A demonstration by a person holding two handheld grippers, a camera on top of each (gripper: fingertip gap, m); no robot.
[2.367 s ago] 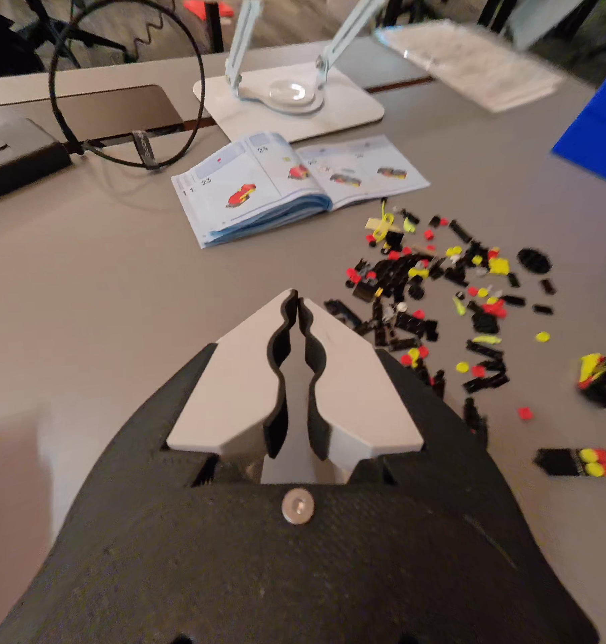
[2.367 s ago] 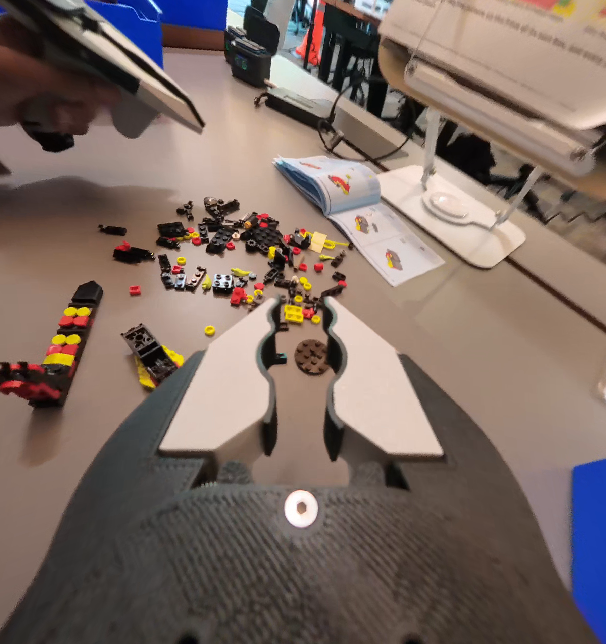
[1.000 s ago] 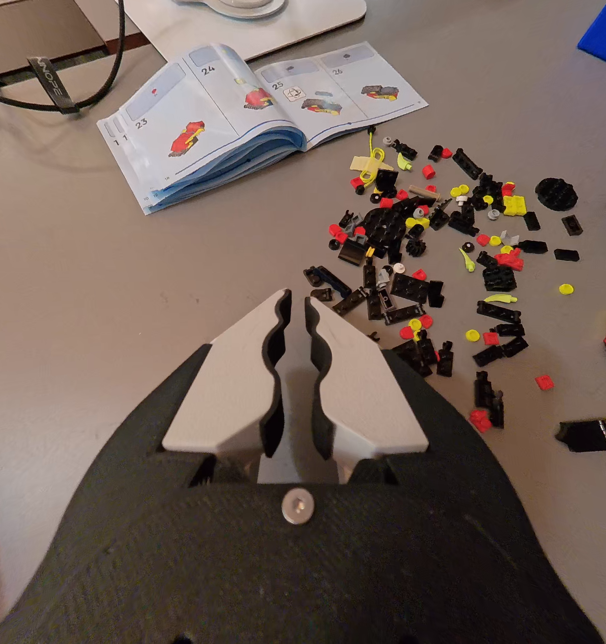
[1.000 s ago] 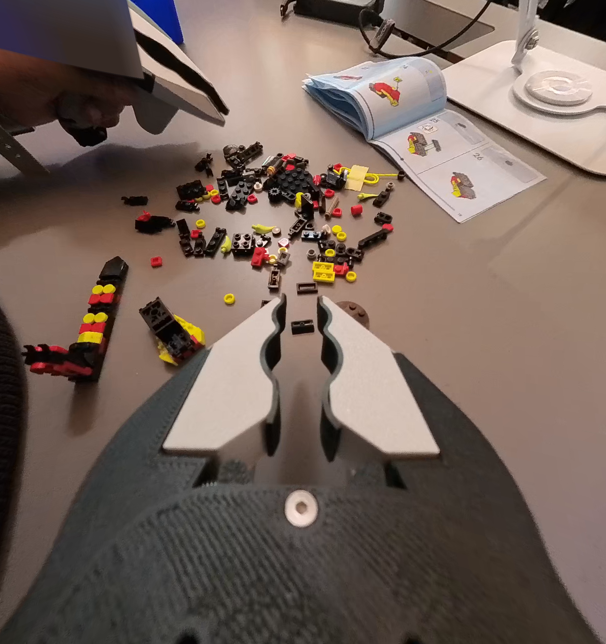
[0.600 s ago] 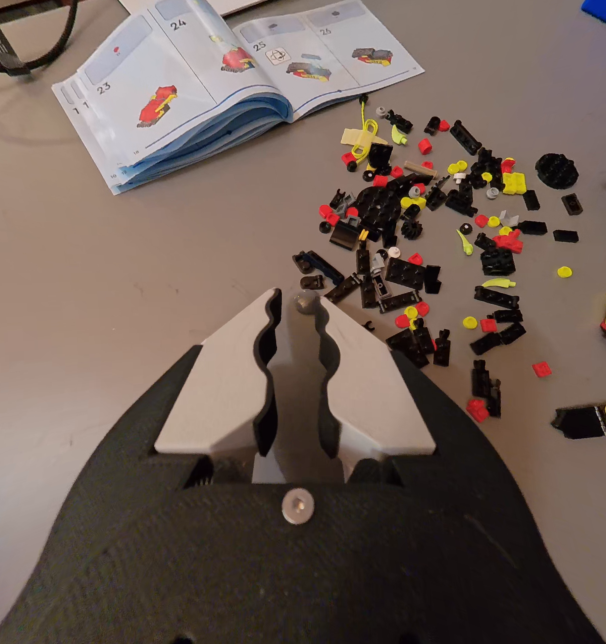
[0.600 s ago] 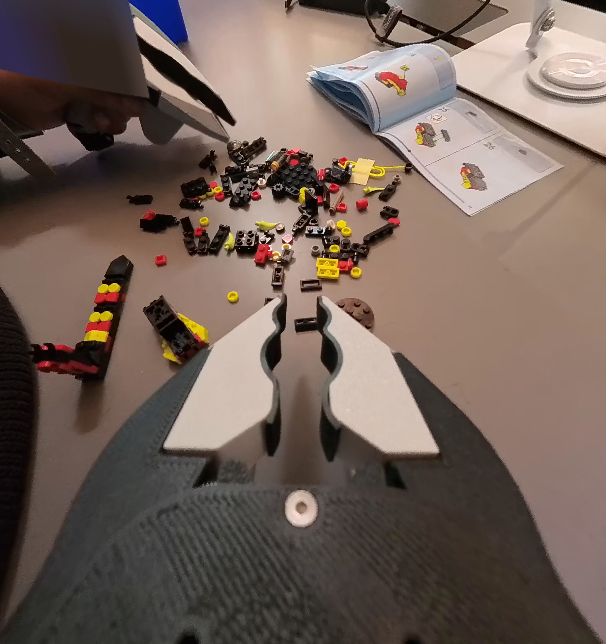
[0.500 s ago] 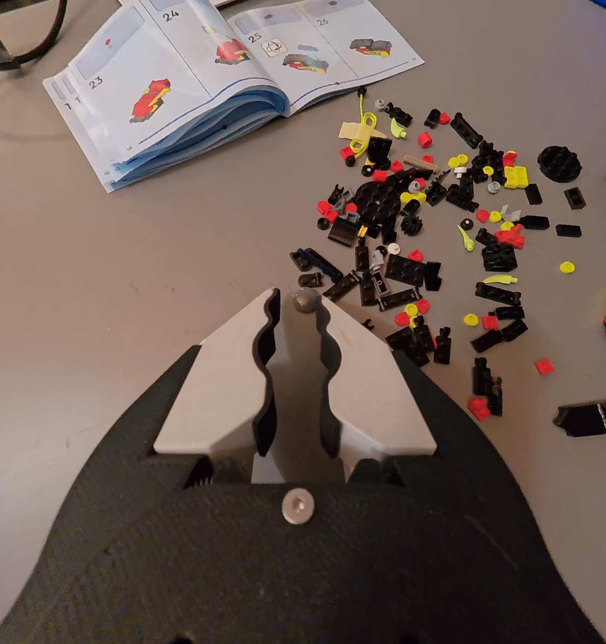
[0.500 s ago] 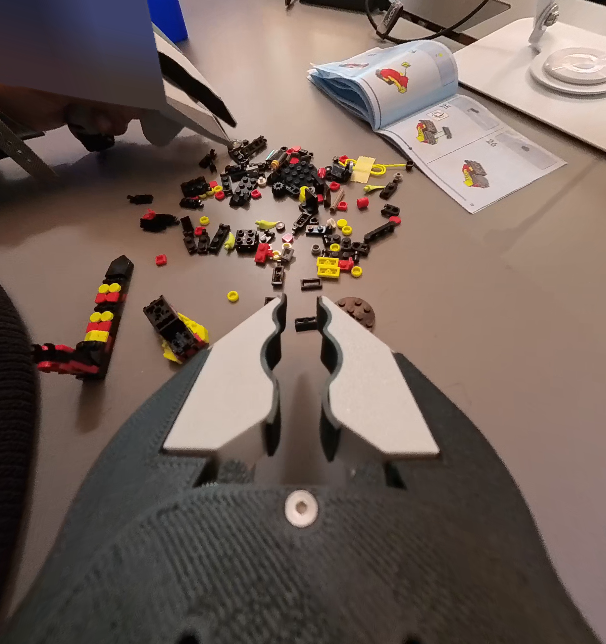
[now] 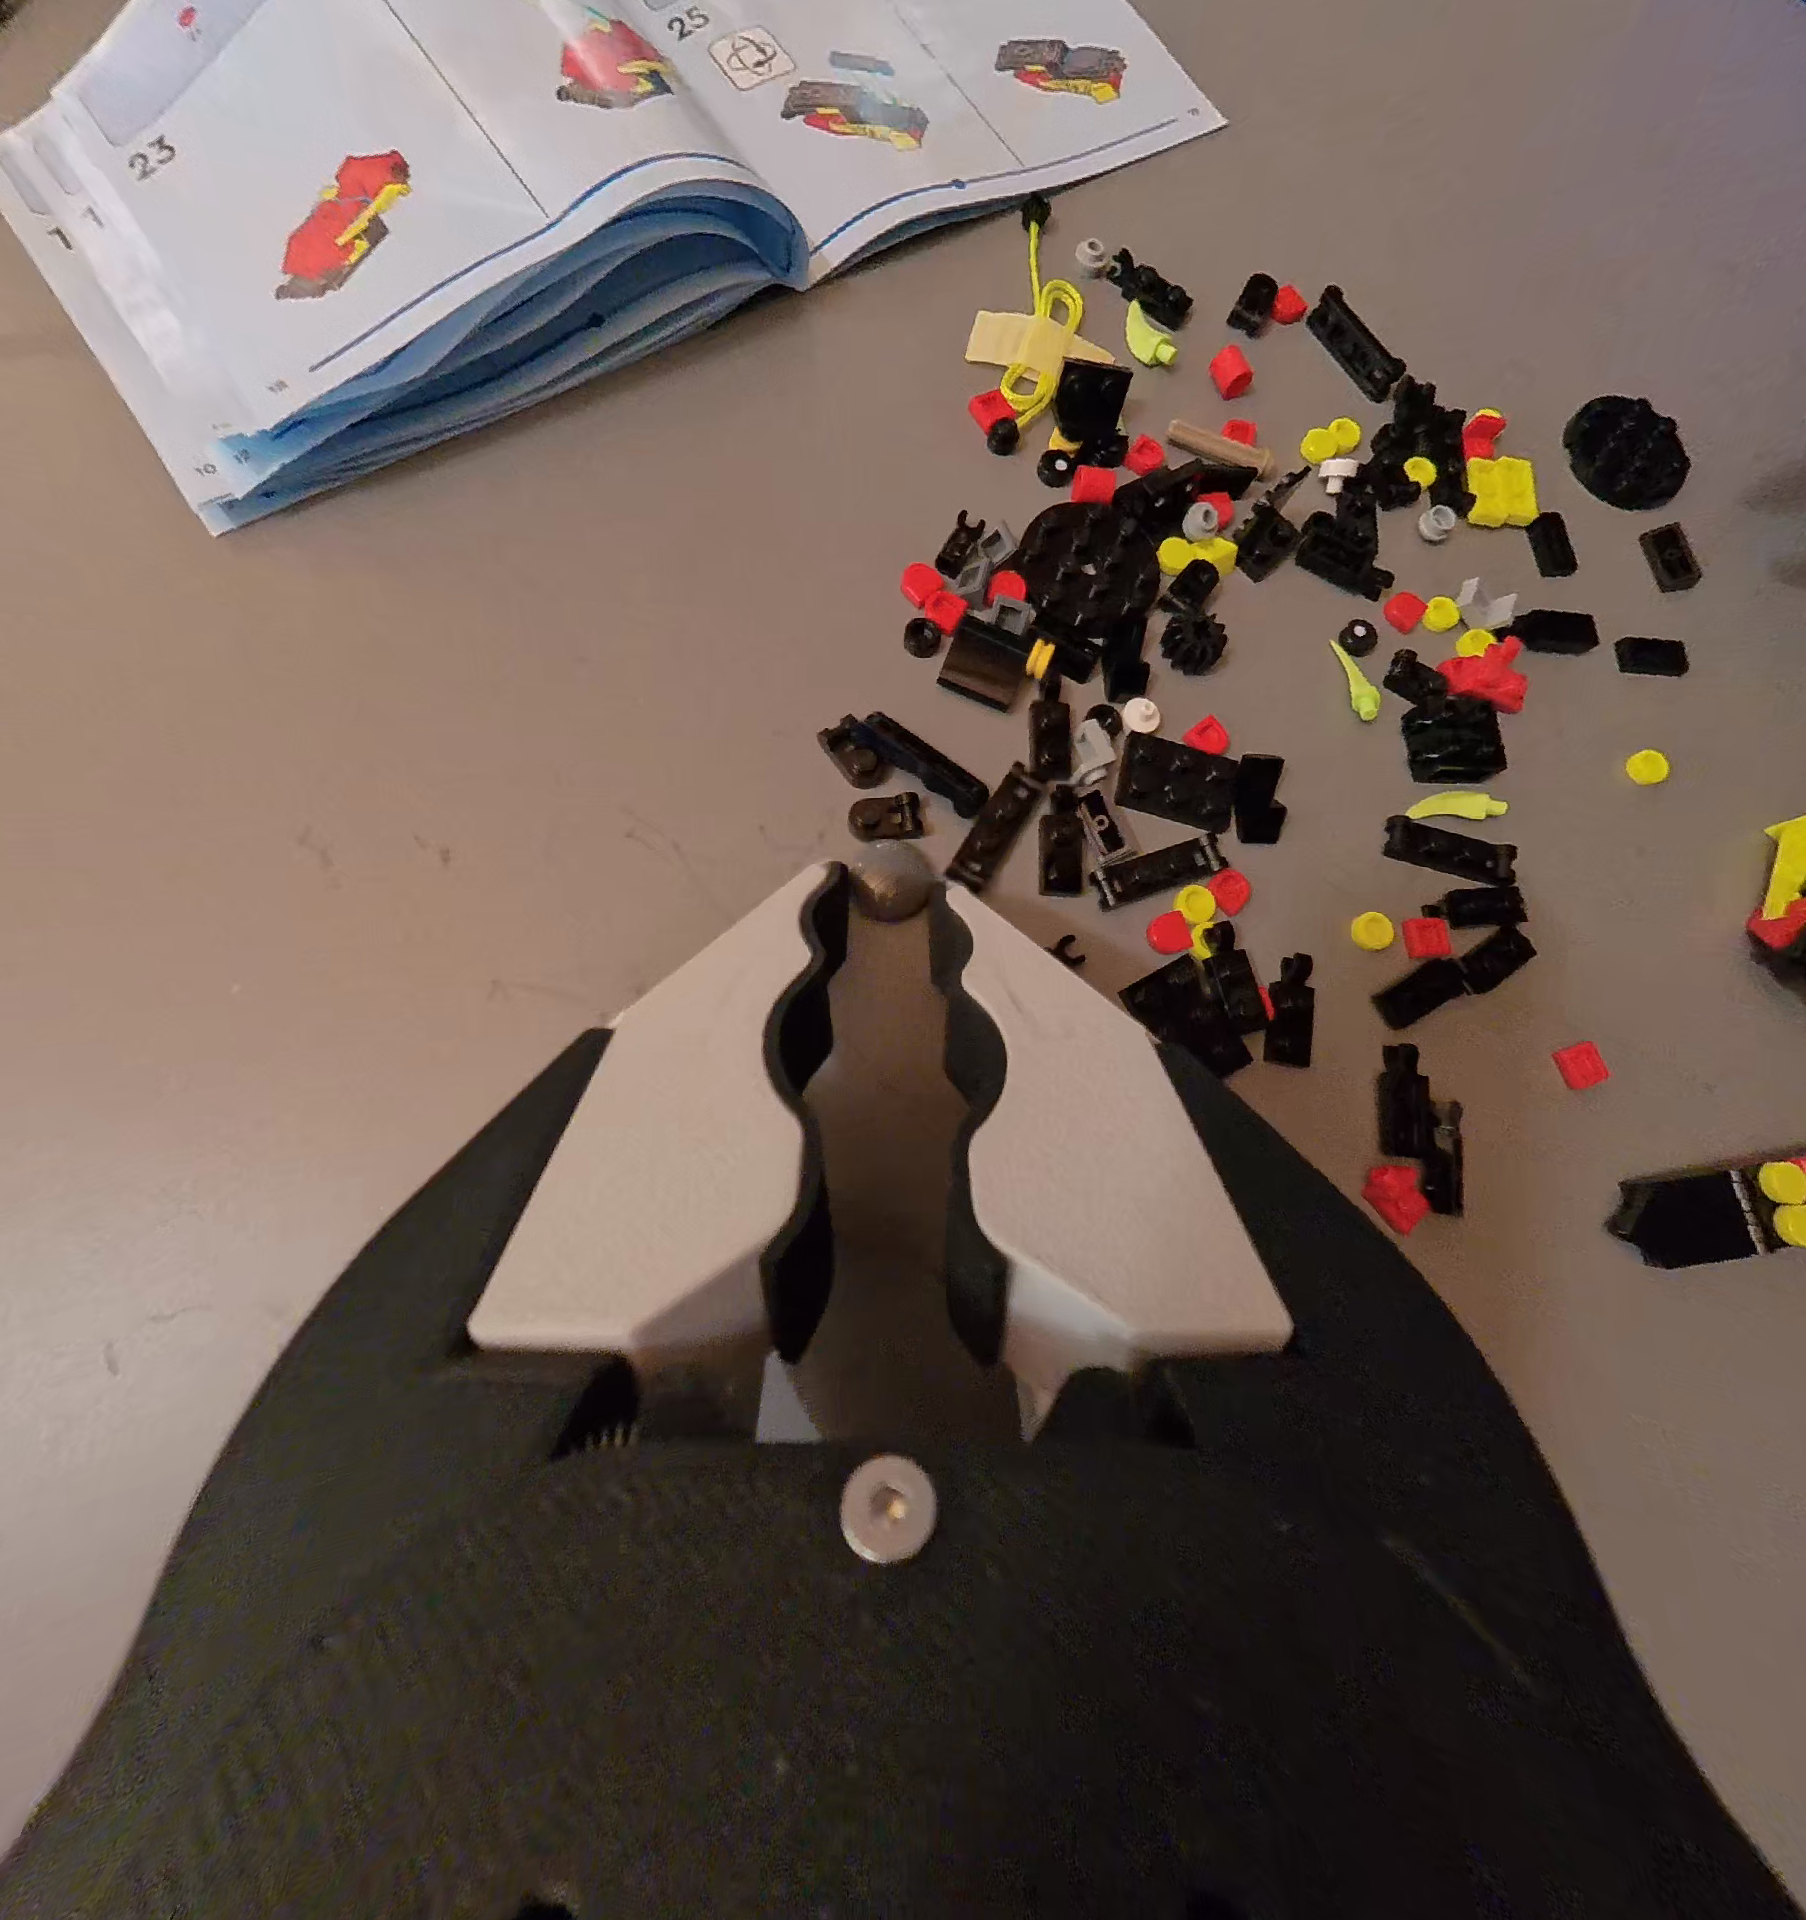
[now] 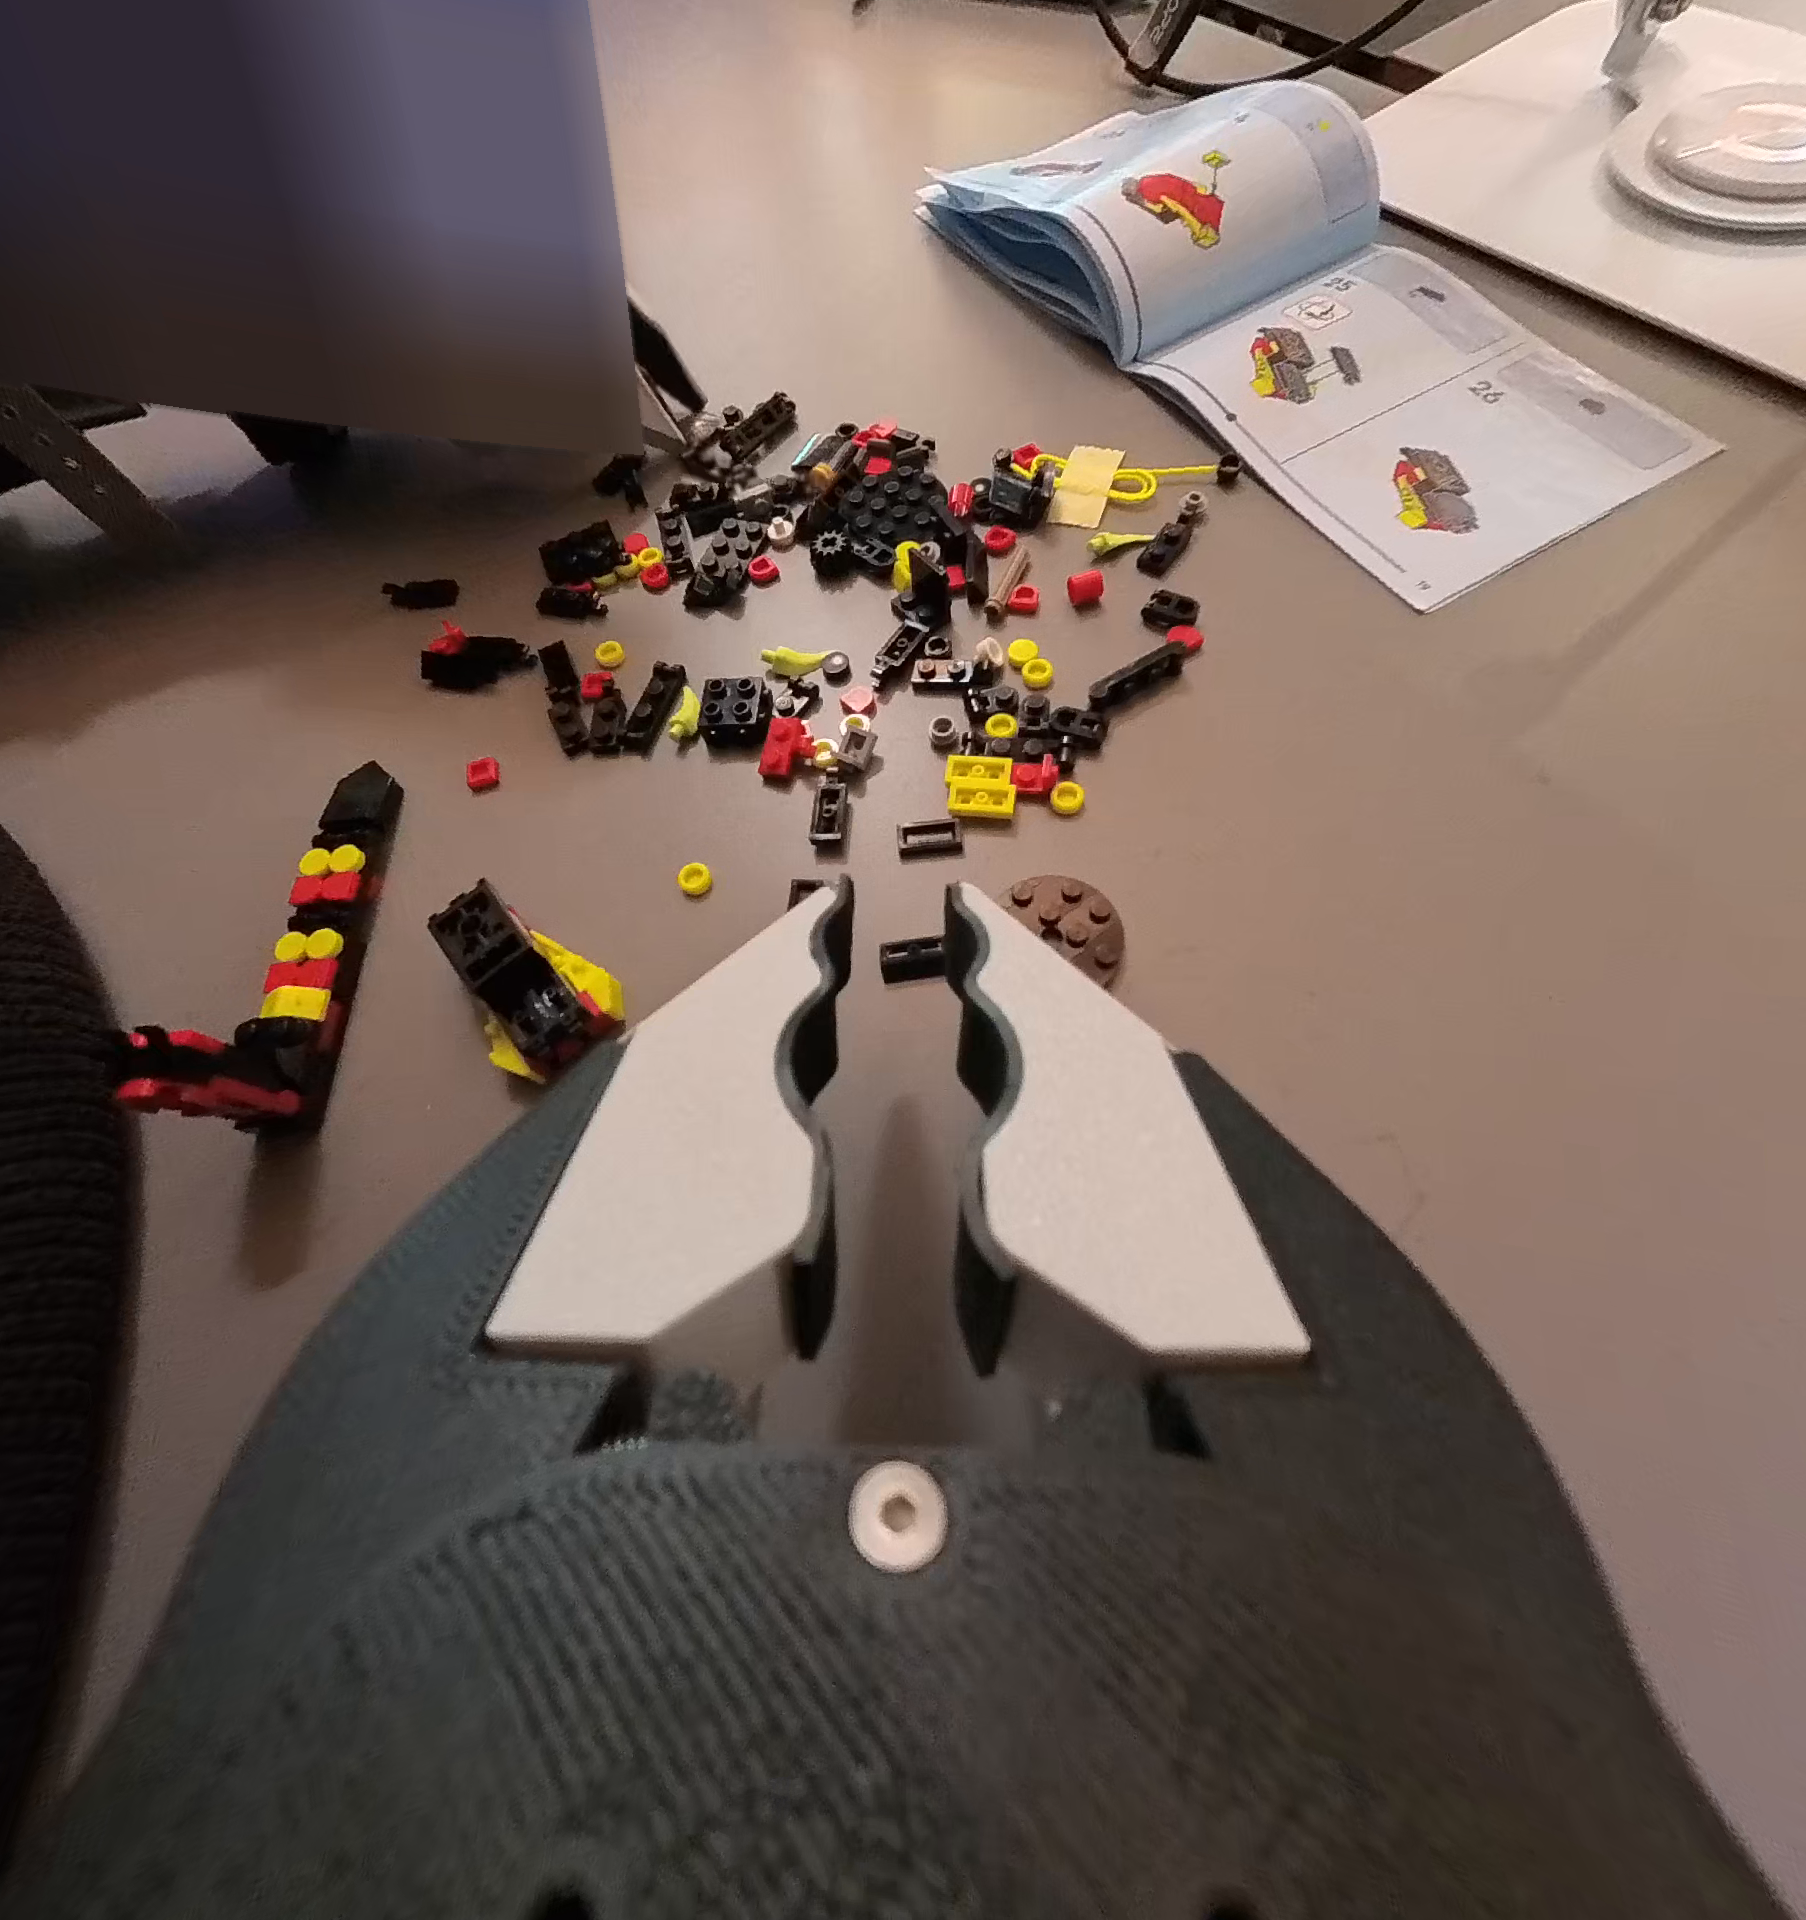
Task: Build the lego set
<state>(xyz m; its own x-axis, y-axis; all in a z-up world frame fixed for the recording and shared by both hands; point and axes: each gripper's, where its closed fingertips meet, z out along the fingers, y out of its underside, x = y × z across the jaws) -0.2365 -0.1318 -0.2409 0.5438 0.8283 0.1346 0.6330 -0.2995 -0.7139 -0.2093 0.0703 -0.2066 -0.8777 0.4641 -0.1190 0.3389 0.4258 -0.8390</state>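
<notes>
Grey and round, a small stud piece now sits pinched between the fingertips of the left gripper, whose jaws were empty and nearly touching a second ago; the gripper has also come lower and nearer the instruction booklet, which fills more of the left wrist view than before. That piece lies at the near-left edge of the scattered lego pieces, just beside a small black clip plate and a black bar. The right gripper stands with a modest gap between its jaws and grips nothing; it has barely shifted, with a small black plate on the grey table just ahead of its tips and a brown round plate beside the right finger. A long black, red and yellow assembly and a smaller black and yellow assembly lie to its left. A white lamp base sits beyond the booklet.
</notes>
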